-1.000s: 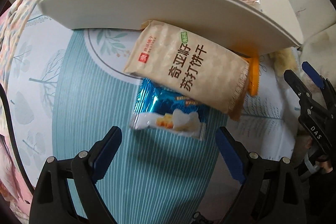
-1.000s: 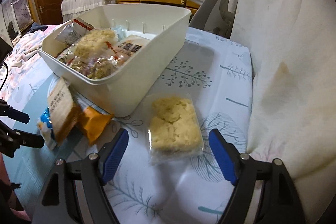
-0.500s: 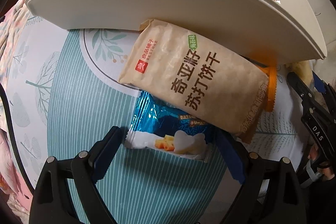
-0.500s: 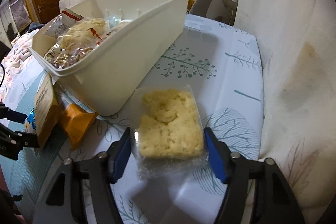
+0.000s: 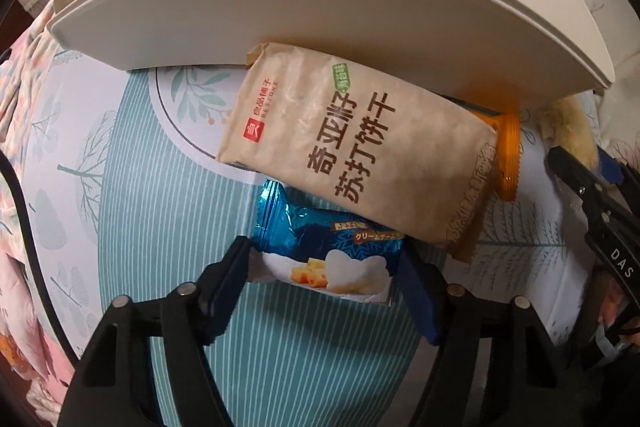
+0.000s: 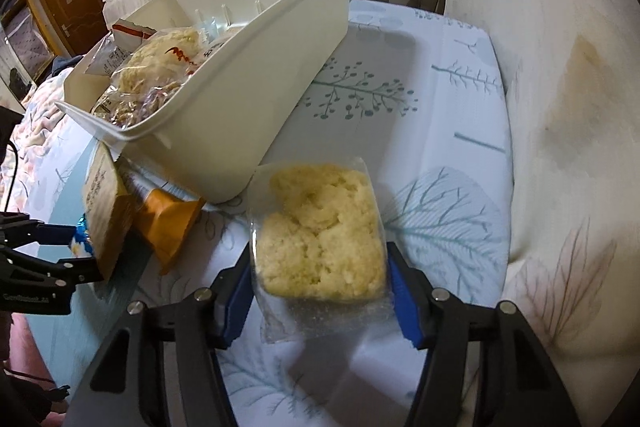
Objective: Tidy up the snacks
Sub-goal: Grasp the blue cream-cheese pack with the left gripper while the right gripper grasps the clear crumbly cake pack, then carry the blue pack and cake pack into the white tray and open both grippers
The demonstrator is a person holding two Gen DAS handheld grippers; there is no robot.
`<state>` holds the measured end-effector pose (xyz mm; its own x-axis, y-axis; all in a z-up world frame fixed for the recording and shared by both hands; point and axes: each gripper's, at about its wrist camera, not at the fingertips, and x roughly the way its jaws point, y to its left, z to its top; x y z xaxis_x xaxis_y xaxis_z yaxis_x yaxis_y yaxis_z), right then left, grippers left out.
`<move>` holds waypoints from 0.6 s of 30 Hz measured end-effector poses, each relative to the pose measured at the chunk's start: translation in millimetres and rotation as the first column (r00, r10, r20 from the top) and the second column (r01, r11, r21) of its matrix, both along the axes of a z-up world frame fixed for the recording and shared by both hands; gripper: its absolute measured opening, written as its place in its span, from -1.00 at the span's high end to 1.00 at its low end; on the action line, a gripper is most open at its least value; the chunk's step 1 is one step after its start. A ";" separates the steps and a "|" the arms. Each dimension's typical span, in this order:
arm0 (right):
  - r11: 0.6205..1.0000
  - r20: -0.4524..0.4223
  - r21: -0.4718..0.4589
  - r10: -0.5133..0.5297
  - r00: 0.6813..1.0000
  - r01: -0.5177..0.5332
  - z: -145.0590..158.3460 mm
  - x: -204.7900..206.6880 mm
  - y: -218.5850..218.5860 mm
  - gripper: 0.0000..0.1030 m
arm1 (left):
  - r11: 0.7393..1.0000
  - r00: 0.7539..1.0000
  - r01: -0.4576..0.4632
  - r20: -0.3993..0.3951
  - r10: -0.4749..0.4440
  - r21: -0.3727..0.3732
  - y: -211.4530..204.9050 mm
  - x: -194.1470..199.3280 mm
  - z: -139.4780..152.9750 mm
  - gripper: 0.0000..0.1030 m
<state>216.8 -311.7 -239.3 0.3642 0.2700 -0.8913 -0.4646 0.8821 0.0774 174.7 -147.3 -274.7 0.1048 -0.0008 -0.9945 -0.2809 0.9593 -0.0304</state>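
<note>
Snacks: I have two loose packets lined up at once, a blue packet [image 5: 324, 247] for my left gripper [image 5: 324, 267] and a clear packet of pale crumbly cake [image 6: 320, 239] for my right gripper [image 6: 320, 291].
Left gripper: its jaws are closing with the blue packet between them; a second ago they stood wide and short of it. The pads now sit at the packet's two side edges, but I cannot tell that they press yet.
Blue packet: straight ahead of my left fingers, flat on the striped cloth [image 5: 160, 227], its far end tucked under a tan biscuit bag [image 5: 352, 155].
Tan biscuit bag: beyond the blue packet, leaning against the white bin [image 5: 320, 7], with an orange packet [image 5: 506, 155] under its right end.
Right gripper: also closing, more slowly; both blue pads touch the sides of the clear packet, which looks pinched.
Clear packet: between my right fingers, the bin just ahead and to the left.
White bin: already holds several wrapped snacks.
What changed: both grippers have come from open approach to bracketing their packets.
Meaning: I judge both grasps nearly made; lifting into the bin comes next, and the tan bag may shift as the blue packet slides out.
</note>
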 end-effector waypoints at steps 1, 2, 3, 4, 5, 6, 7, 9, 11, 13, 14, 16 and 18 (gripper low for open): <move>1.000 -0.009 0.000 -0.003 1.000 0.003 0.5 -2.6 0.8 -0.17 | 1.000 1.000 0.002 -0.005 -0.002 -0.007 0.3 -1.0 0.3 -0.21; 1.000 -0.021 0.001 -0.006 1.000 0.006 1.1 -5.5 1.8 -0.17 | 1.000 1.000 0.005 -0.013 -0.005 0.003 -0.4 -1.1 1.4 -0.03; 1.000 -0.036 0.003 -0.009 0.999 0.009 1.9 -8.8 3.0 -0.17 | 1.000 1.000 0.006 -0.016 -0.006 -0.006 4.6 -2.7 4.8 -0.01; 1.000 -0.044 0.005 -0.010 0.999 0.010 2.7 -12.1 4.1 -0.17 | 1.000 1.000 0.004 -0.018 -0.004 -0.016 6.6 -2.8 5.0 0.00; 1.000 -0.057 0.007 -0.011 0.998 0.011 3.1 -15.8 5.8 -0.17 | 1.000 1.000 0.003 -0.020 -0.003 -0.025 7.4 -3.2 5.5 0.02; 1.000 -0.070 0.008 -0.008 0.998 0.009 3.8 -19.7 7.8 -0.17 | 0.999 1.000 0.000 -0.029 -0.001 -0.032 8.9 -3.7 5.1 0.02; 1.000 -0.077 0.007 -0.005 0.997 0.006 4.5 -23.2 9.6 -0.17 | 0.999 0.999 -0.003 -0.036 0.002 -0.037 10.2 -3.9 4.8 0.03; 1.000 -0.099 0.006 -0.001 0.995 0.001 5.6 -31.0 13.8 -0.17 | 0.999 0.998 -0.013 -0.055 0.010 -0.052 13.9 -6.4 2.9 0.05; 1.000 -0.126 0.017 0.007 0.992 -0.005 7.6 -40.0 18.2 -0.17 | 0.998 0.998 -0.025 -0.068 0.020 -0.064 17.3 -9.4 2.7 0.06; 0.999 -0.146 0.033 0.015 0.989 -0.010 10.7 -48.9 22.4 -0.17 | 0.996 0.996 -0.034 -0.080 0.028 -0.077 21.4 -12.6 2.7 0.07; 0.999 -0.161 0.046 0.019 0.987 -0.011 11.9 -53.1 24.3 -0.17 | 0.996 0.996 -0.038 -0.087 0.031 -0.078 23.8 -14.3 3.0 0.07; 0.998 -0.185 0.067 0.028 0.982 -0.016 14.1 -62.1 28.8 -0.17 | 0.996 0.995 -0.043 -0.098 0.035 -0.079 28.5 -16.3 2.2 0.08; 0.996 -0.198 0.082 0.046 0.979 -0.030 16.4 -71.7 34.4 -0.17 | 0.995 0.994 -0.055 -0.103 0.046 -0.086 35.2 -19.5 3.5 0.10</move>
